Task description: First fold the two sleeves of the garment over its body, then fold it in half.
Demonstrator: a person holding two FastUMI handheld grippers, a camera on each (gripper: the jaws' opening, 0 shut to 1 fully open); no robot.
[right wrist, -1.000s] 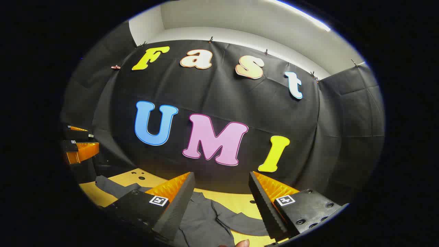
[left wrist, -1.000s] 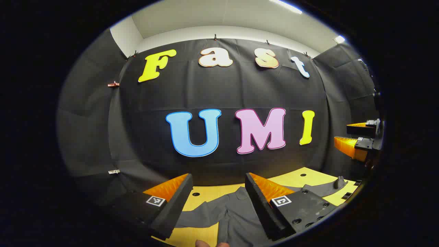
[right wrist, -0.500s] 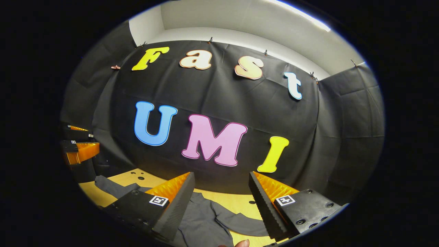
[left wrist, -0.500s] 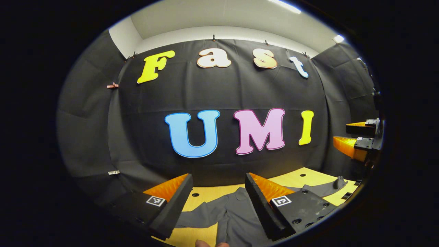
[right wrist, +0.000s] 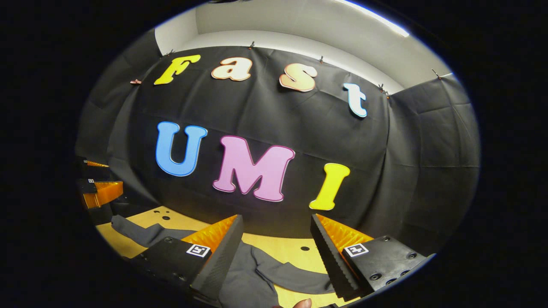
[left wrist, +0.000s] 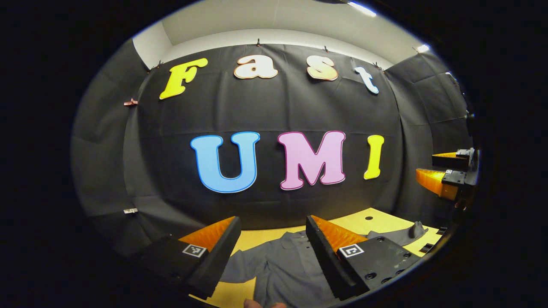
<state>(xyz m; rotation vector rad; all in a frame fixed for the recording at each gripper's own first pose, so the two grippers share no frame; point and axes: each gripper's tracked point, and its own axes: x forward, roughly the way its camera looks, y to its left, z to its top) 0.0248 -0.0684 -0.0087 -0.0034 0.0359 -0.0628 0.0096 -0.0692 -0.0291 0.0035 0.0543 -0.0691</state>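
Observation:
A dark grey long-sleeved garment [left wrist: 282, 269] lies spread on the yellow table [left wrist: 359, 222], collar toward the wall. One sleeve [left wrist: 398, 233] reaches out to the right in the left gripper view. In the right gripper view the garment [right wrist: 252, 278] has a sleeve [right wrist: 141, 231] stretching left and another sleeve [right wrist: 295, 278] curving right. My left gripper [left wrist: 272, 244] hovers open above the garment's body, nothing between its fingers. My right gripper [right wrist: 276, 246] is open too, raised over the garment. The right gripper [left wrist: 445, 171] also shows far right in the left gripper view, and the left gripper [right wrist: 96, 188] far left in the right gripper view.
The yellow table [right wrist: 282, 248] has small dark holes [left wrist: 368, 218] near the wall. Black cloth hangs behind and on both sides of the table. A fingertip [right wrist: 302, 303] shows at the bottom edge of the right gripper view, and fingertips [left wrist: 263, 304] at the bottom of the left gripper view.
Both views have tilted slightly down and turned a little, so more of the table and garment shows. Both grippers stay open.

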